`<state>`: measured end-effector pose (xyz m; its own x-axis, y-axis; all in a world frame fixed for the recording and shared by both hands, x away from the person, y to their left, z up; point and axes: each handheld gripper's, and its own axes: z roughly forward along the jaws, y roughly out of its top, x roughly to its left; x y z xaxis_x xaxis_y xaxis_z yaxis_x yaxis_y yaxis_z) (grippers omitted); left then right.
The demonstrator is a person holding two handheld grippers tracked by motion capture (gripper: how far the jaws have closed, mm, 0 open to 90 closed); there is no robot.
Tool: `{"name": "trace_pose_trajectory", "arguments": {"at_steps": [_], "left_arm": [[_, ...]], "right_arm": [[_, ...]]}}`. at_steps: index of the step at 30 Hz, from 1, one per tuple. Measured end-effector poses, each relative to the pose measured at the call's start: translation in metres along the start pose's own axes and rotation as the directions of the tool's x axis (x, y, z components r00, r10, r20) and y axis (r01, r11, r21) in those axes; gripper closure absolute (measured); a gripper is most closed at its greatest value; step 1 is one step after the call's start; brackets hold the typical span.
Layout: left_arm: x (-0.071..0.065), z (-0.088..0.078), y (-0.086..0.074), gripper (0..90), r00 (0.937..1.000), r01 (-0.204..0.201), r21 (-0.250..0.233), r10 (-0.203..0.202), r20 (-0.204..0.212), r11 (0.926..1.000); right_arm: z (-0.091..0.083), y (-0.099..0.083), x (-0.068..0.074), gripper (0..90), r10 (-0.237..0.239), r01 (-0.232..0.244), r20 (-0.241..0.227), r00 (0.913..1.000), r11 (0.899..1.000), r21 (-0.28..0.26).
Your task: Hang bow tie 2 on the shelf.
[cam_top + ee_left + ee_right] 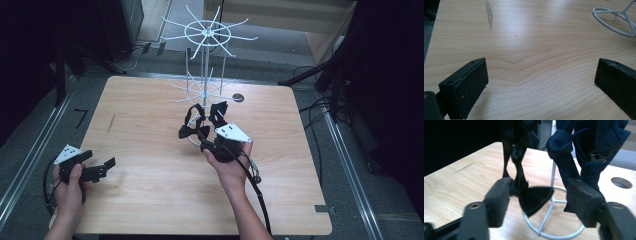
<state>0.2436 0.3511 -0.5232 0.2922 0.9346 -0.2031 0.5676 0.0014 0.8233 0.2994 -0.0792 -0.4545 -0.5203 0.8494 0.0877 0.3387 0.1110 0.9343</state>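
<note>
Two bow ties [200,122] hang at frame centre as the spread right tool [536,197] brackets one, ready to clamp; the left tool [541,82] rests agape.

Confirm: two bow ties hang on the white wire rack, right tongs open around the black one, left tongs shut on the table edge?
Not quite. The left tongs are open over bare table, as the left gripper view shows. The rest holds: the right tongs stand open around the black bow tie.

Light wooden table with rounded corners [150,190], white wire display stand [204,60] on its ring base near the far edge, round dark hole [238,98] just beside it
</note>
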Motion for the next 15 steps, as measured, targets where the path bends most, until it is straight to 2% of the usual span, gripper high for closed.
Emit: {"name": "trace_pose_trajectory", "arguments": {"at_steps": [2, 6, 11, 15], "left_arm": [[0.0, 0.0, 0.0, 0.0, 1.0, -0.001, 0.0, 0.001, 0.0, 1.0], [0.0, 0.0, 0.0, 0.0, 1.0, -0.002, 0.001, 0.002, -0.001, 1.0], [0.0, 0.0, 0.0, 0.0, 1.0, -0.001, 0.001, 0.001, 0.0, 1.0], [0.0, 0.0, 0.0, 0.0, 1.0, -0.002, 0.002, 0.002, 0.001, 1.0]], "right_arm": [[-0.002, -0.001, -0.001, 26.5, 0.005, -0.005, -0.021, 0.9998, 1.0, -0.001], [-0.006, -0.004, -0.002, 15.6, 0.002, -0.002, -0.035, 0.9994, 1.0, -0.003], [-0.012, -0.008, -0.003, 13.3, -0.026, 0.026, -0.036, 0.999, 1.0, -0.008], [-0.017, -0.011, -0.006, 12.0, -0.02, 0.02, -0.05, 0.9986, 1.0, -0.011]]}}
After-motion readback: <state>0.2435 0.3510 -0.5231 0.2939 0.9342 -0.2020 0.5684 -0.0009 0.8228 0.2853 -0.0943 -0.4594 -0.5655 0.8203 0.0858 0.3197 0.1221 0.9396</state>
